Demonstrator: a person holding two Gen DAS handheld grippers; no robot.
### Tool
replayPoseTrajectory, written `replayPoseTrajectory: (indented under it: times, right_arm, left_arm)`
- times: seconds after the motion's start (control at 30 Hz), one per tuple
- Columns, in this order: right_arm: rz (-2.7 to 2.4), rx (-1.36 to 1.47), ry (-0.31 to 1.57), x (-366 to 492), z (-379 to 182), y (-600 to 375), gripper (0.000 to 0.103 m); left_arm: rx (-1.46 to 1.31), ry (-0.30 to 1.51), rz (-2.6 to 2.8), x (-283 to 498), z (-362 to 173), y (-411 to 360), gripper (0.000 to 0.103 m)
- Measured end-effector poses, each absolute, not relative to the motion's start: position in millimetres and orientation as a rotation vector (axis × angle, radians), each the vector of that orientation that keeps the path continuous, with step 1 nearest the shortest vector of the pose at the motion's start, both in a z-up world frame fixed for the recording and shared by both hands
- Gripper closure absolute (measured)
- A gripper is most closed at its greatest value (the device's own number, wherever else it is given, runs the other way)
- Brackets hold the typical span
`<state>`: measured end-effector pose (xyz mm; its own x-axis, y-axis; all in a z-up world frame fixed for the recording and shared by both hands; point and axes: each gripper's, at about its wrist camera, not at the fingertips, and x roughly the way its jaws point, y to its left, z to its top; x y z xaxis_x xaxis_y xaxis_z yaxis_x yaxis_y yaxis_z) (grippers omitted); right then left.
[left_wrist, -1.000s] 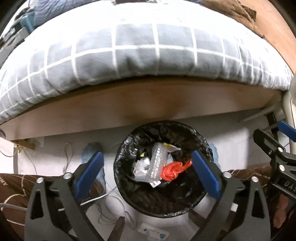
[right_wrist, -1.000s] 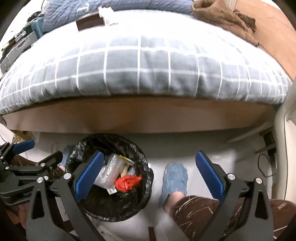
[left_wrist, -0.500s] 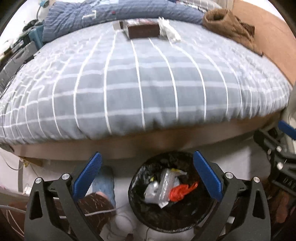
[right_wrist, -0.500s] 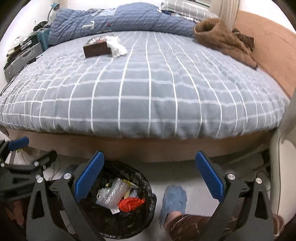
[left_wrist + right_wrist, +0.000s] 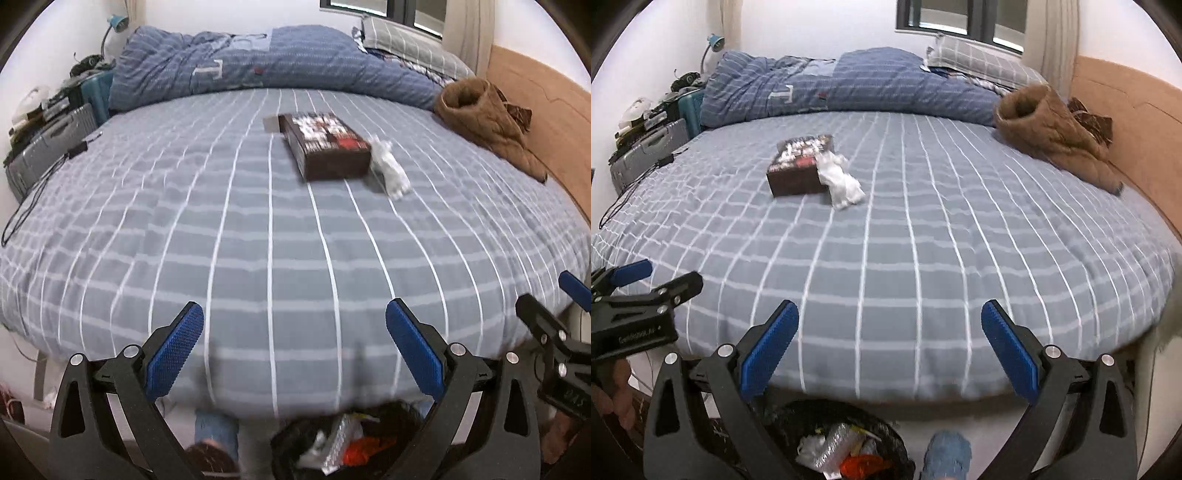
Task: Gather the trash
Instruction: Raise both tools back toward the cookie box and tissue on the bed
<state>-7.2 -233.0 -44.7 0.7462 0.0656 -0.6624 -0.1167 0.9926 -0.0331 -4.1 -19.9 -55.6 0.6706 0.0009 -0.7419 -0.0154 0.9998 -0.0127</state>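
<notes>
A dark brown box (image 5: 325, 146) (image 5: 799, 166) lies on the grey checked bed, with a crumpled white wrapper (image 5: 388, 170) (image 5: 840, 182) touching its right side. Both are far ahead of my grippers. A black-lined trash bin (image 5: 343, 443) (image 5: 846, 443) holding clear plastic and a red scrap stands on the floor at the bed's near edge, low in both views. My left gripper (image 5: 293, 350) is open and holds nothing. My right gripper (image 5: 890, 350) is open too, with nothing between its fingers. Each gripper appears at the edge of the other's view.
A brown jacket (image 5: 1049, 125) lies at the bed's right, by a wooden headboard (image 5: 1126, 122). A blue duvet (image 5: 266, 62) and a pillow sit at the far end. Suitcases (image 5: 48, 147) stand at the left. A foot in a blue slipper (image 5: 947, 458) is beside the bin.
Both grippers have risen and tilted up from over the bin. The bin has dropped to the bottom of both views and the bed top with box and wrapper now fills them.
</notes>
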Motion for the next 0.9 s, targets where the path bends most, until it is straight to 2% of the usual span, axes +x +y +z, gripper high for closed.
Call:
replayPoseTrajectory:
  times: [0.27, 0.5, 0.77, 0.9]
  right_arm:
    - [0.15, -0.093, 0.696, 47, -42, -211, 0.008]
    - [0.177, -0.086, 0.701, 101, -44, -200, 0.013]
    - [0.24, -0.066, 0.749, 150, -51, -191, 0.025]
    - [0.273, -0.069, 0.76, 167, -53, -183, 0.028]
  left_arm:
    - [-0.03, 0.807, 0.028, 55, -46, -10, 0.006]
    - [-0.025, 0.812, 0.036, 86, -51, -2, 0.006]
    - [-0.031, 0.806, 0.045, 120, -49, 6, 0.006]
    - [-0.052, 0.808, 0.048, 135, -48, 11, 0.006]
